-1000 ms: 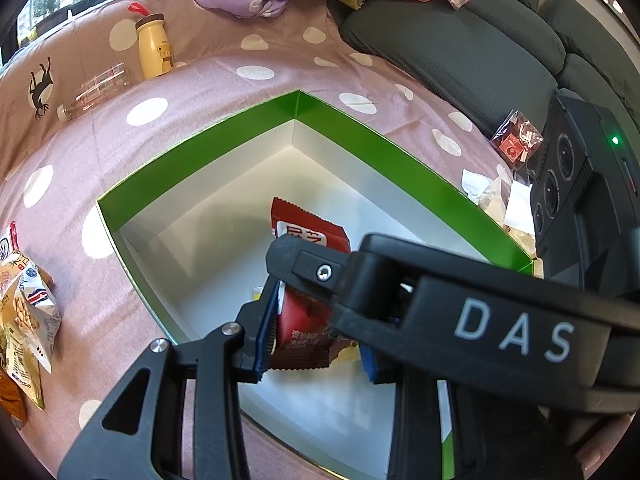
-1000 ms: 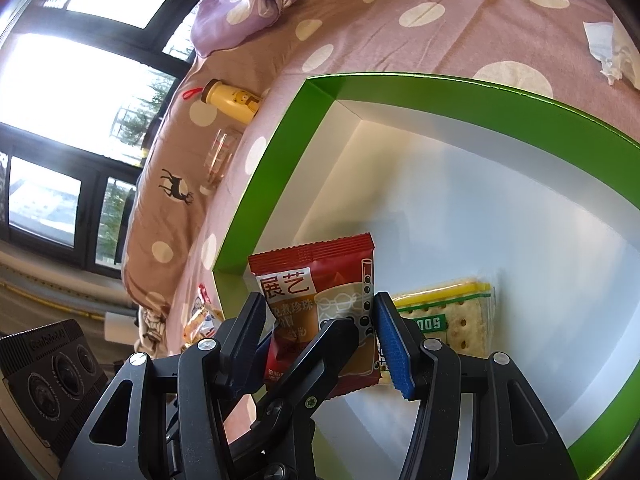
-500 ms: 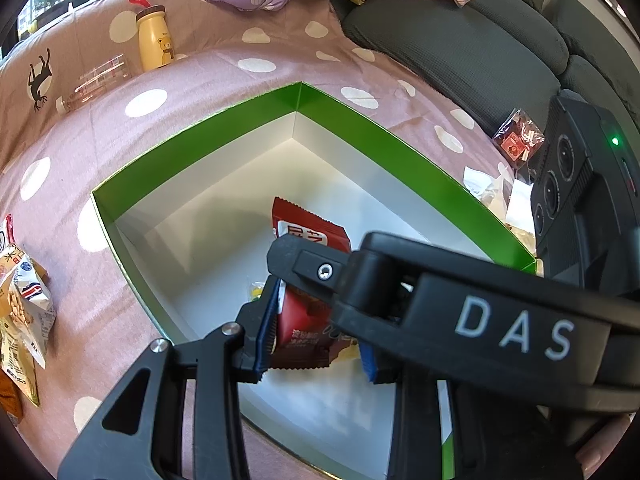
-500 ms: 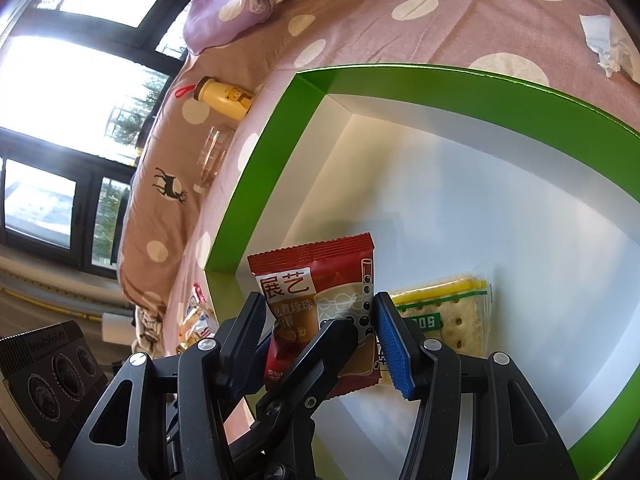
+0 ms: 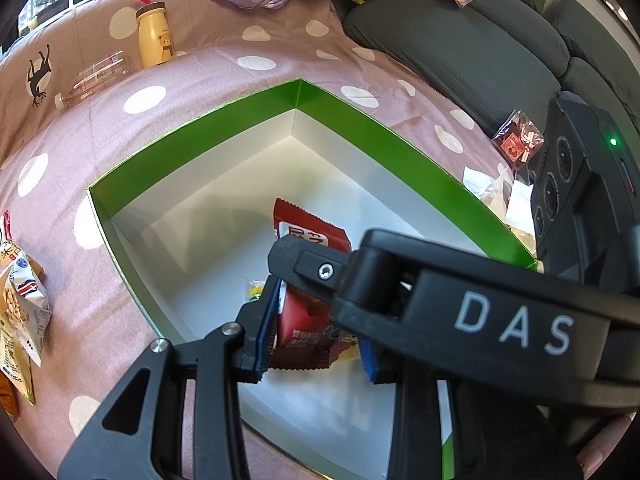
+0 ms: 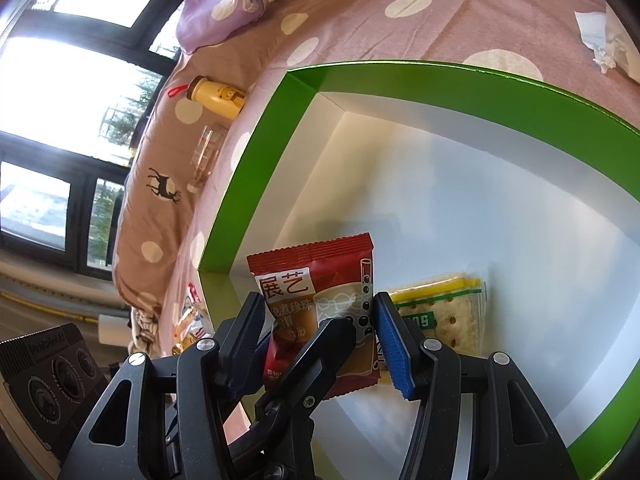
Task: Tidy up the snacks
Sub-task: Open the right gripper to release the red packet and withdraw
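A red snack packet [image 5: 308,236] [image 6: 320,280] stands upright inside the green-rimmed white box [image 5: 200,140] [image 6: 260,160], near its front corner. My left gripper [image 5: 316,348] is shut on the packet's crumpled lower part, its blue pads on either side. My right gripper [image 6: 320,344] is shut on the same packet across its width. One of its fingers [image 5: 320,270] crosses in front in the left wrist view. A yellow-and-green cracker pack [image 6: 444,308] lies flat on the box floor just right of the packet.
The box sits on a pink polka-dot cover. A yellow bottle [image 5: 154,38] and a clear bottle [image 5: 94,80] lie beyond it. Snack bags [image 5: 20,312] lie to the left, crumpled tissue [image 5: 492,188] and a red candy bag [image 5: 518,144] to the right by the grey sofa [image 5: 460,40].
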`<state>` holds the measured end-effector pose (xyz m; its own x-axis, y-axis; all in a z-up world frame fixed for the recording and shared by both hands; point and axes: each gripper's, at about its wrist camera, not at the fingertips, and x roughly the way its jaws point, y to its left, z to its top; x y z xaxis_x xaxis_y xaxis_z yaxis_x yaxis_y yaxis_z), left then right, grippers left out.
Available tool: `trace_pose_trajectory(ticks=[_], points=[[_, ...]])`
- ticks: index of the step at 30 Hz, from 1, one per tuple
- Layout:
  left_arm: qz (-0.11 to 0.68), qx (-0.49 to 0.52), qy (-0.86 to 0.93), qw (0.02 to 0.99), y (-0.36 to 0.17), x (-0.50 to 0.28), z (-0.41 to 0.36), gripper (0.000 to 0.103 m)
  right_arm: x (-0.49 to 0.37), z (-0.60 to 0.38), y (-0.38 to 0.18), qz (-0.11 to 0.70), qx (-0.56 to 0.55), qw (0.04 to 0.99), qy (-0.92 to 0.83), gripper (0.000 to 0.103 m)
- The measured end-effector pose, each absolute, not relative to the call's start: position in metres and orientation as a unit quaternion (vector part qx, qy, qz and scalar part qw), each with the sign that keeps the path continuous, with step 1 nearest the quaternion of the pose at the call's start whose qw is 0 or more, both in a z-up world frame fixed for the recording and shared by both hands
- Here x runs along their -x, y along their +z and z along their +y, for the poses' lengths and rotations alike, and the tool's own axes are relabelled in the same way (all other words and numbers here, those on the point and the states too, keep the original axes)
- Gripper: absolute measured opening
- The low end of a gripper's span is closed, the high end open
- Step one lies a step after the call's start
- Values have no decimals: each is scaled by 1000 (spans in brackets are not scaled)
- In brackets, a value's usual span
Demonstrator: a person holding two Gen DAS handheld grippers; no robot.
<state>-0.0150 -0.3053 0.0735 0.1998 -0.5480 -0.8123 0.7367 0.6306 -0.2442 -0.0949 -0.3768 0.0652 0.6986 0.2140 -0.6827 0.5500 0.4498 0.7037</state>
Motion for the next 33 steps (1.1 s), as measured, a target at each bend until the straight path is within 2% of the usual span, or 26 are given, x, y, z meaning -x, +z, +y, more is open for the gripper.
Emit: trace_pose_trajectory(ticks=[8,10,12,14,18,25,28,30,33], points=[[471,-82,-417,773,77,14,-299,37,99,-378,66,362,-523,764,-108,58],[467,-80,-414,777,80,15,-296,42,100,-378,69,357,-517,769,-115,63],[455,-76,-413,785,87,17,-290,45,102,-377,74,348,-512,777,-116,73],[446,-72,-413,791,94,18,-284,49,103,-374,81,334,-505,788,-114,76],[411,-47,-412,812,113,23,-258,64,104,-368,94,321,-481,807,-121,84],[366,-16,-359,858,131,19,-191,82,94,-355,107,313,-453,828,-104,86],[362,15,-317,876,130,17,-152,84,89,-346,112,319,-435,836,-100,90],[364,44,-285,886,123,15,-124,84,85,-338,115,321,-421,843,-92,96],[373,73,-236,895,112,9,-93,84,80,-325,120,329,-397,853,-82,97]])
